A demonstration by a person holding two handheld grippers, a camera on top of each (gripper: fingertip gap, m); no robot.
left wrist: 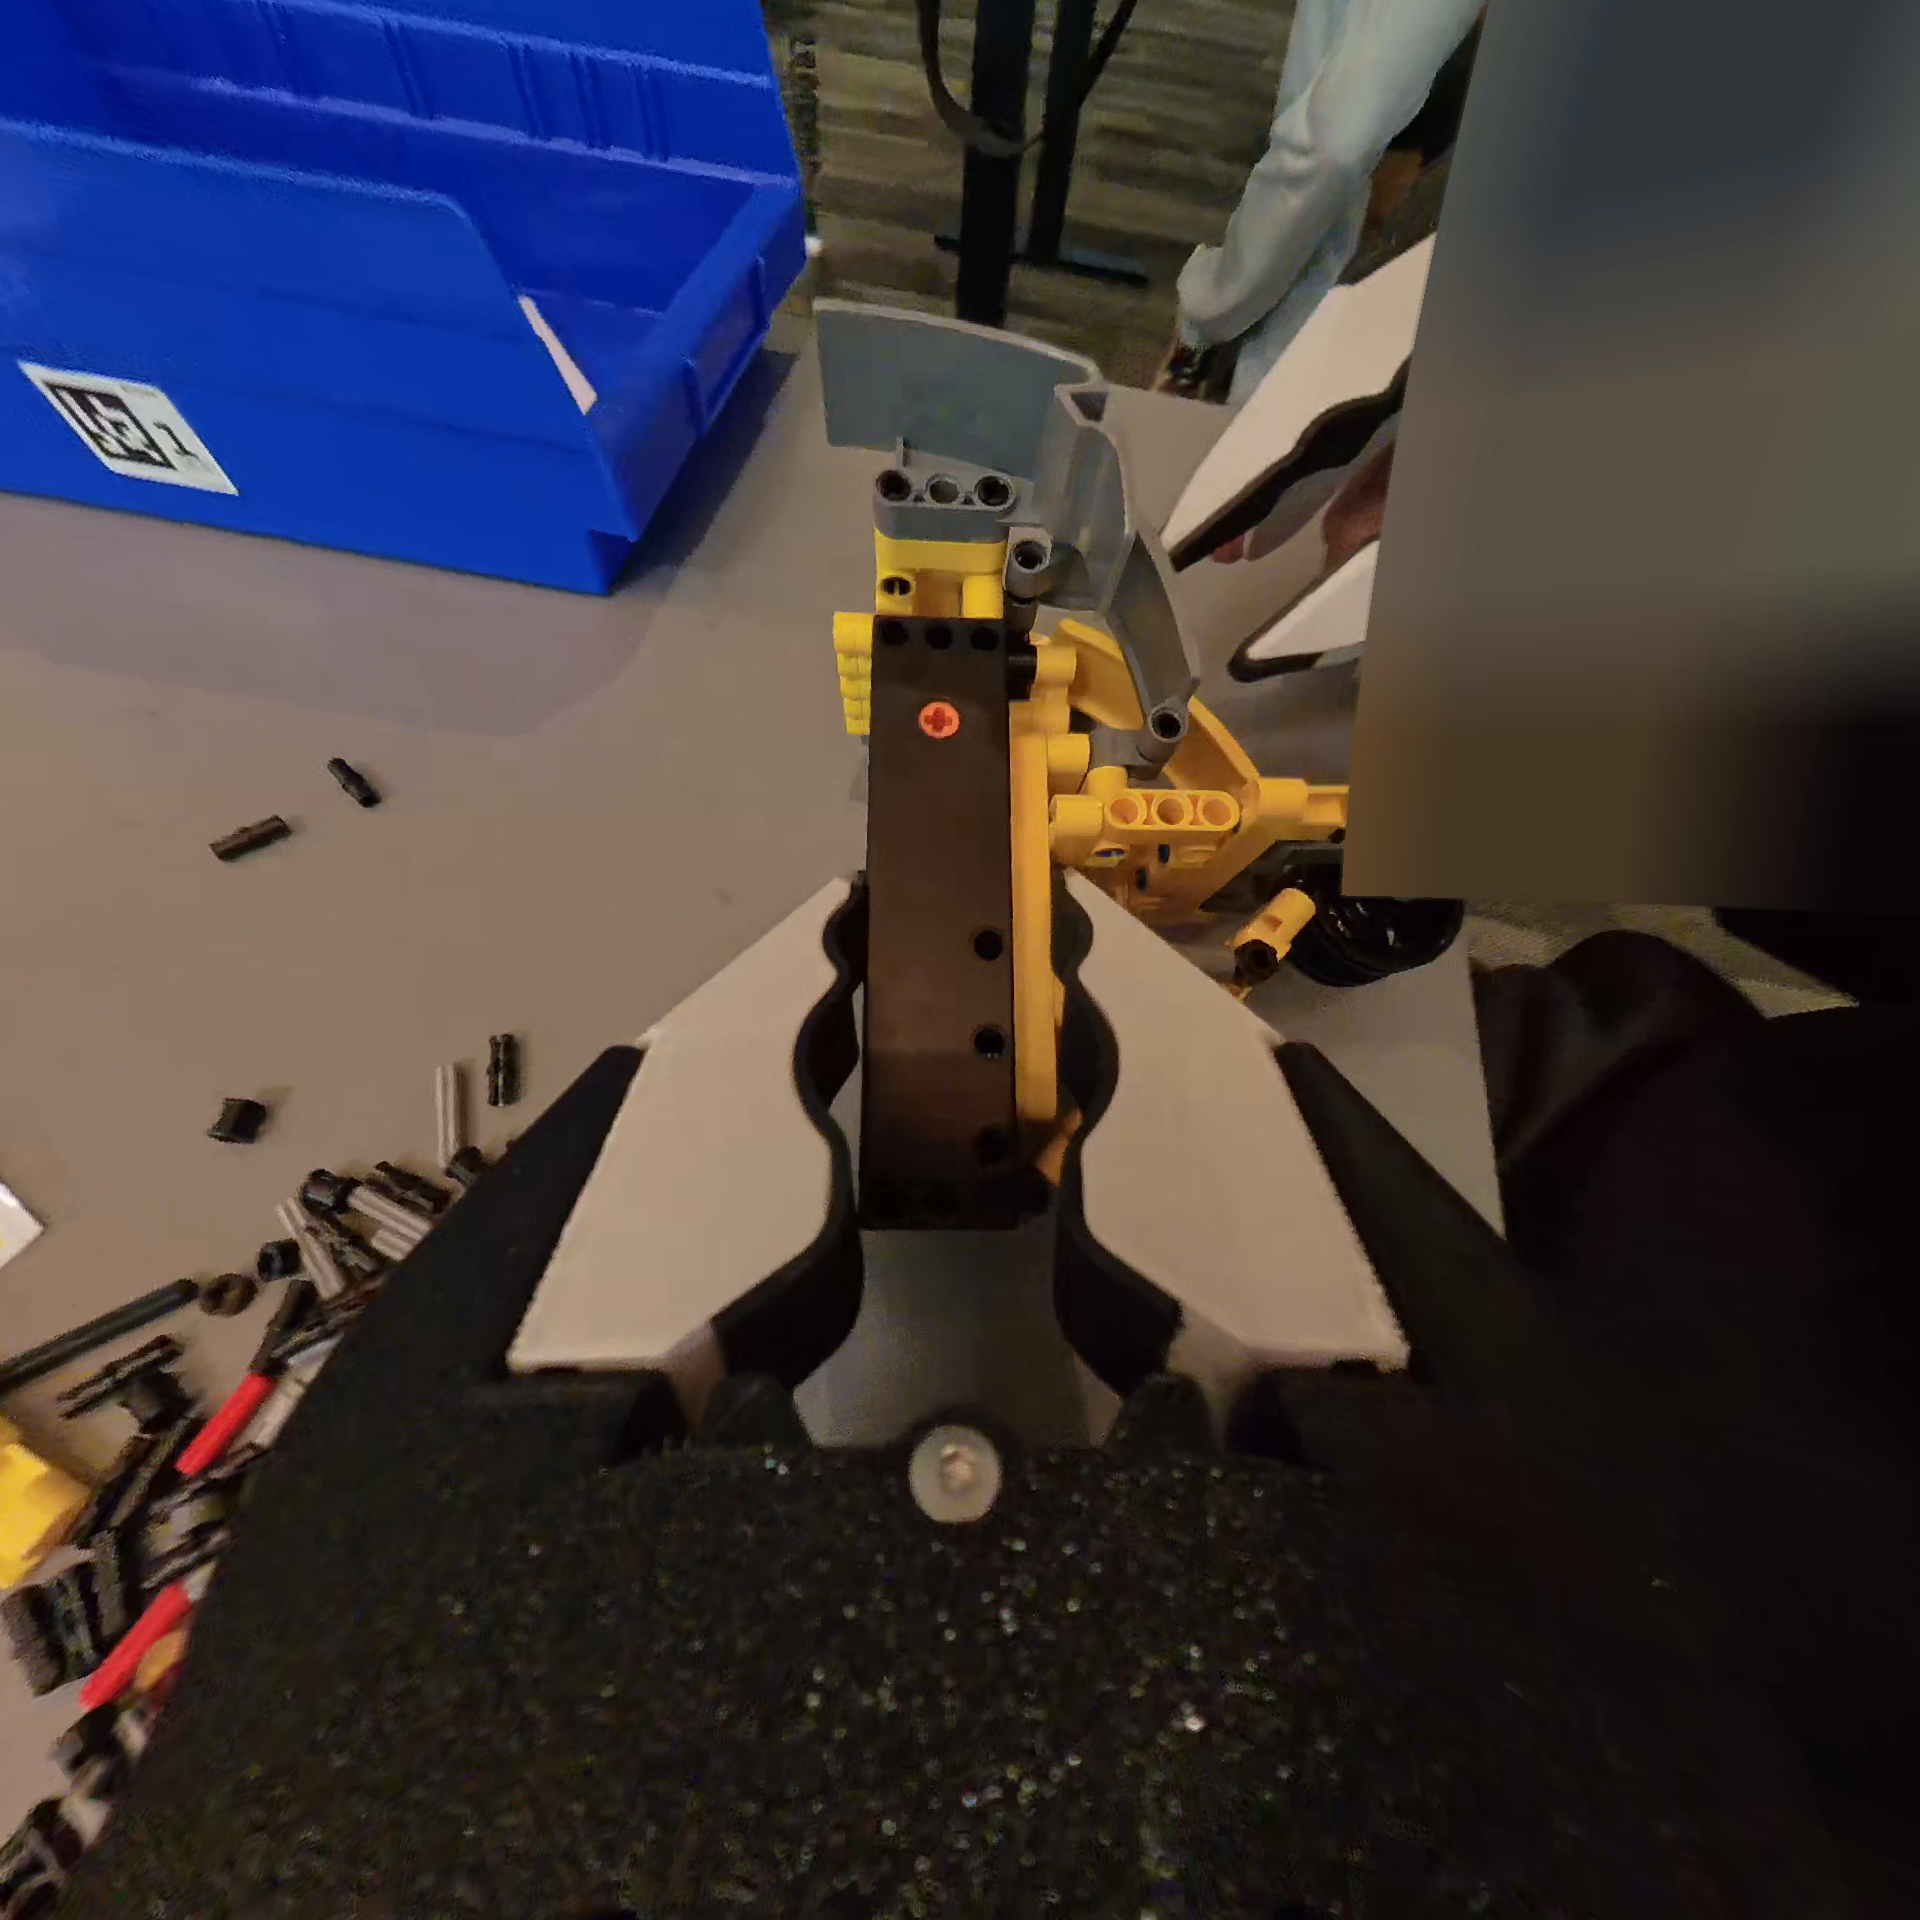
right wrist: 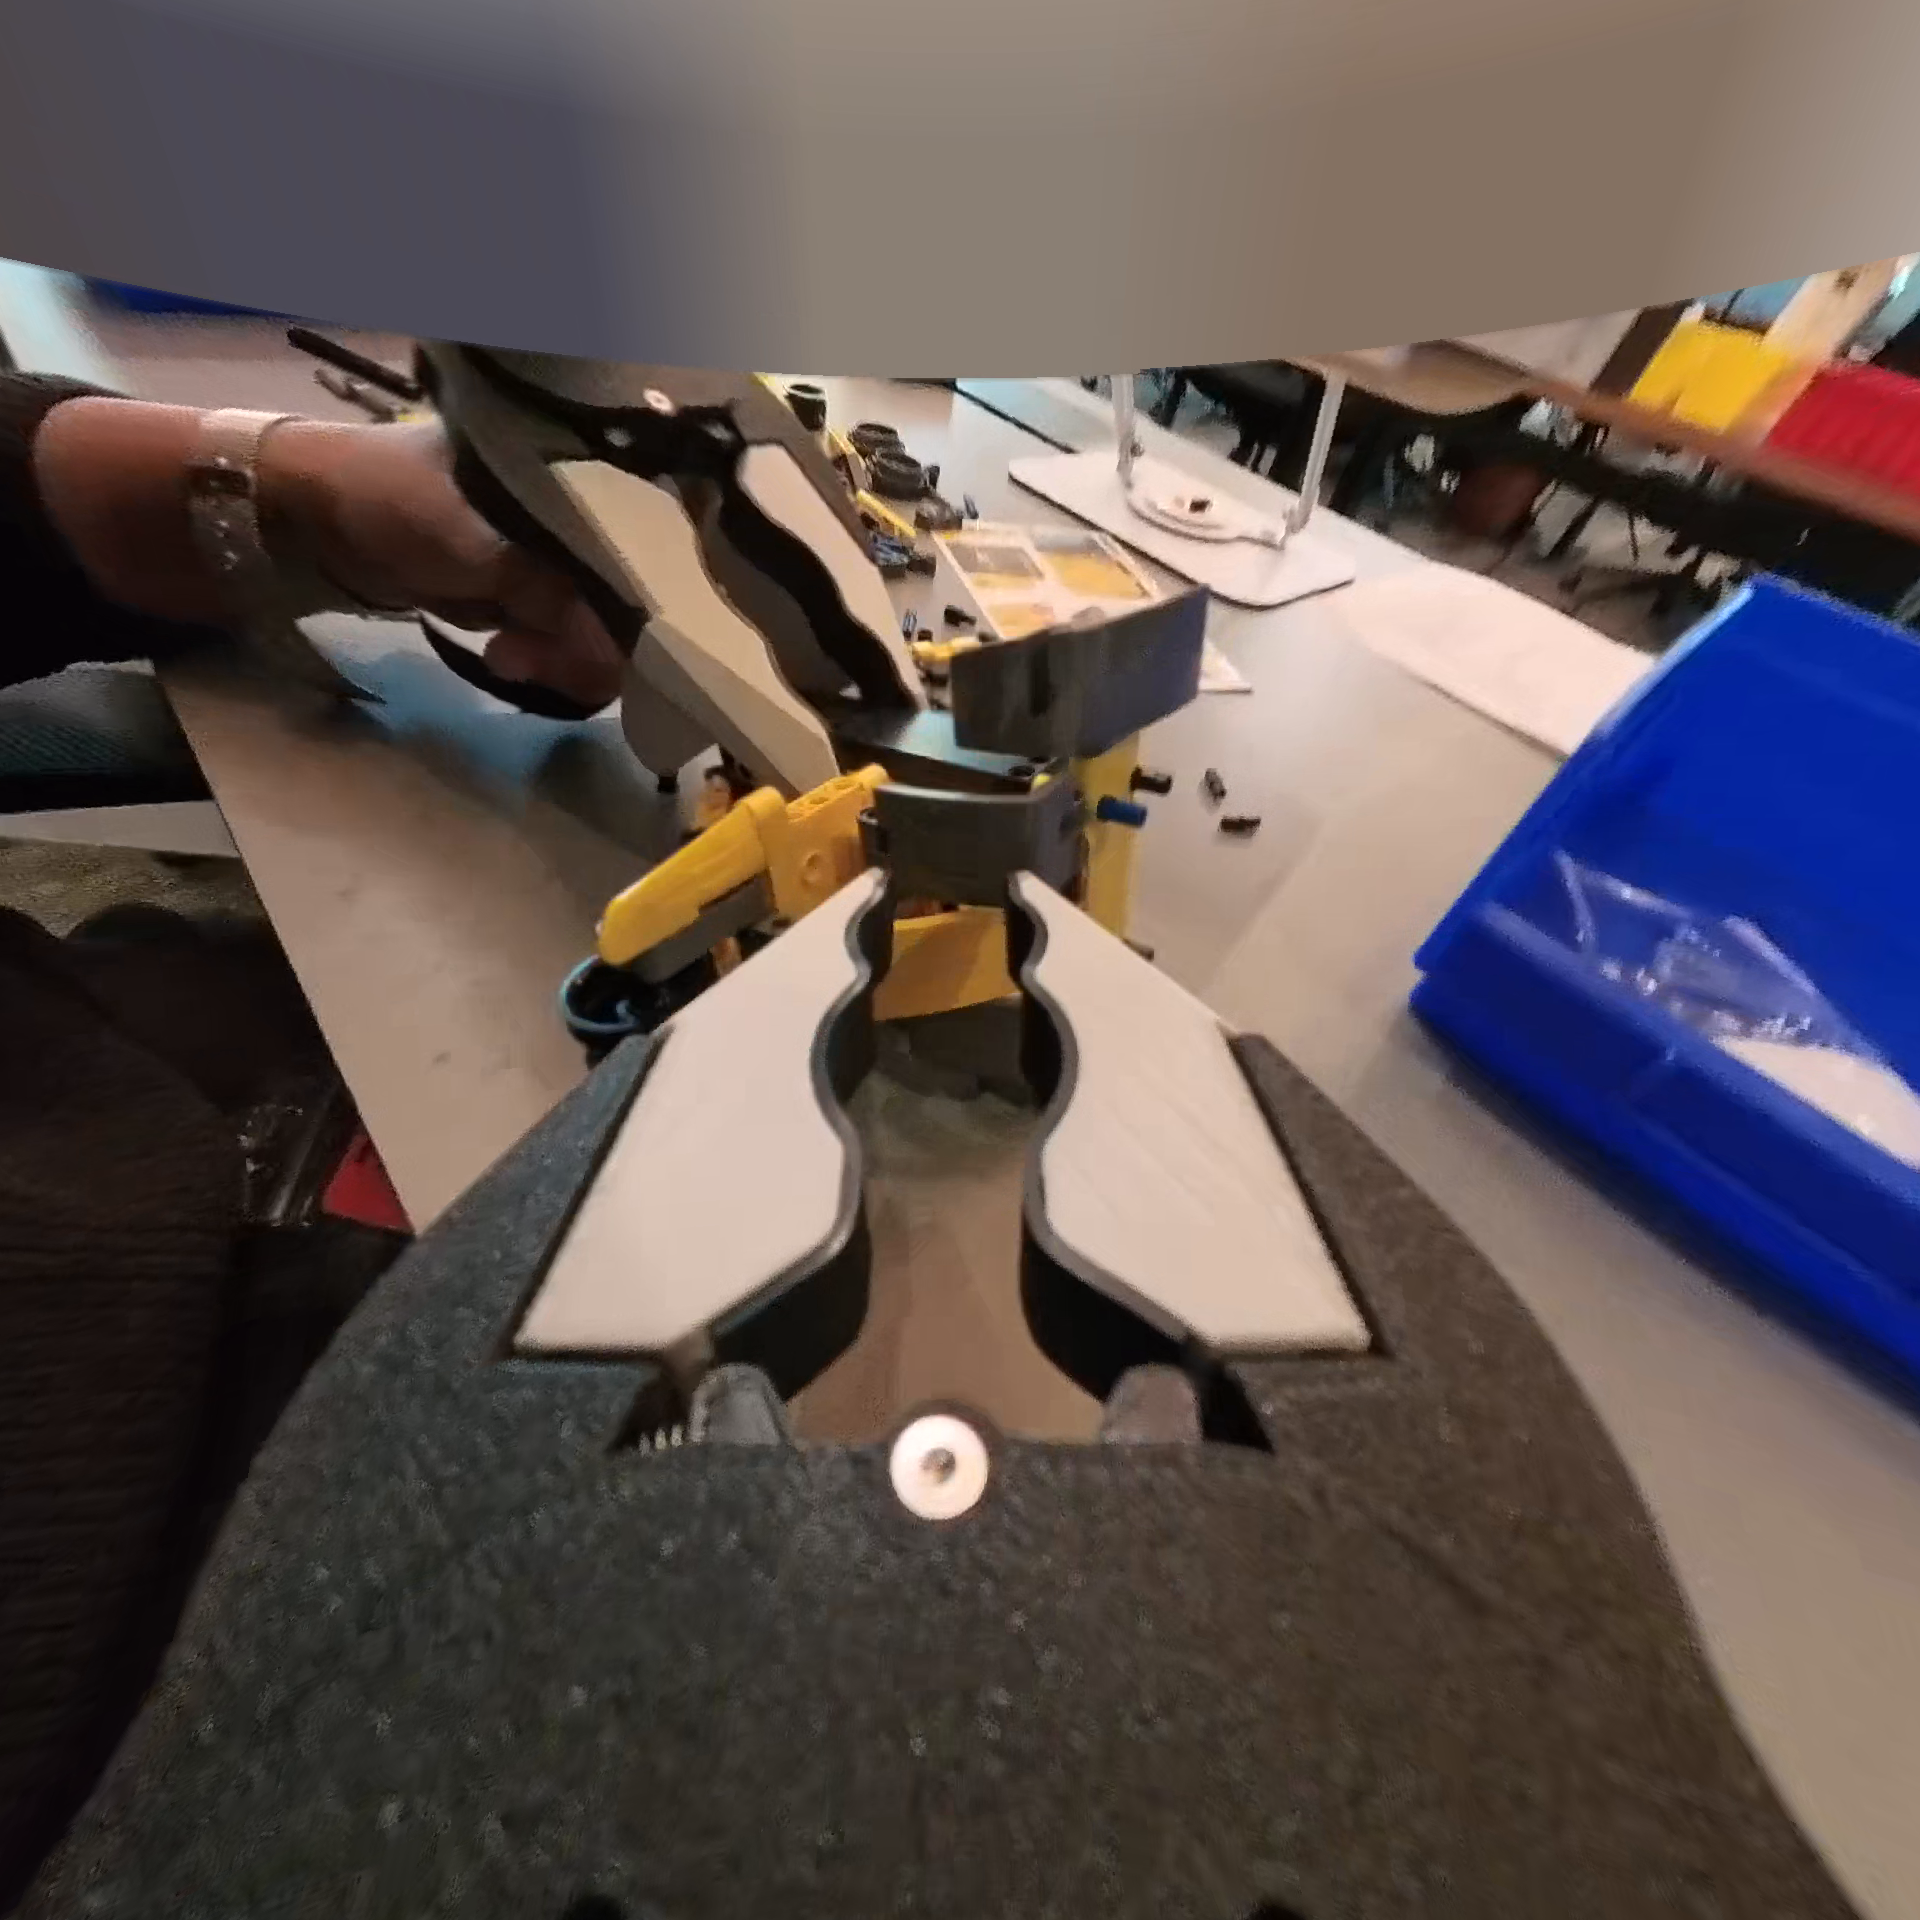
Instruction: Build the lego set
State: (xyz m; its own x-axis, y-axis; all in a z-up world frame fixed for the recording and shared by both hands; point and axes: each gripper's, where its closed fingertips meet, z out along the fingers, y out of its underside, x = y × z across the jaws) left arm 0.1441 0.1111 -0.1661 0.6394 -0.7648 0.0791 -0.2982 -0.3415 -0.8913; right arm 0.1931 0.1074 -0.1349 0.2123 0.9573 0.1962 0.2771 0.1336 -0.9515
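Note:
A yellow, black and grey toy construction model [left wrist: 1132, 821] stands on the grey table [left wrist: 520, 883]. My left gripper [left wrist: 961, 904] is shut on the model's long black beam [left wrist: 935, 935], which runs between the fingers and carries an orange pin near its far end. A grey curved panel [left wrist: 935, 395] tops the model. In the right wrist view the left gripper [right wrist: 878, 701] reaches the model [right wrist: 790, 831] from the upper left, held by a hand [right wrist: 312, 520]. My right gripper [right wrist: 948, 894] has its jaws part-way apart, tips at the underside of a dark grey part [right wrist: 966, 842]. Whether they clamp it is hidden.
A blue bin [left wrist: 364, 312] stands at the far left; it also shows at the right in the right wrist view [right wrist: 1714, 883]. Loose black and grey pins [left wrist: 343, 1226] and red axles lie at the near left. A printed booklet [right wrist: 1049, 571] and a white stand base [right wrist: 1195, 520] lie behind the model.

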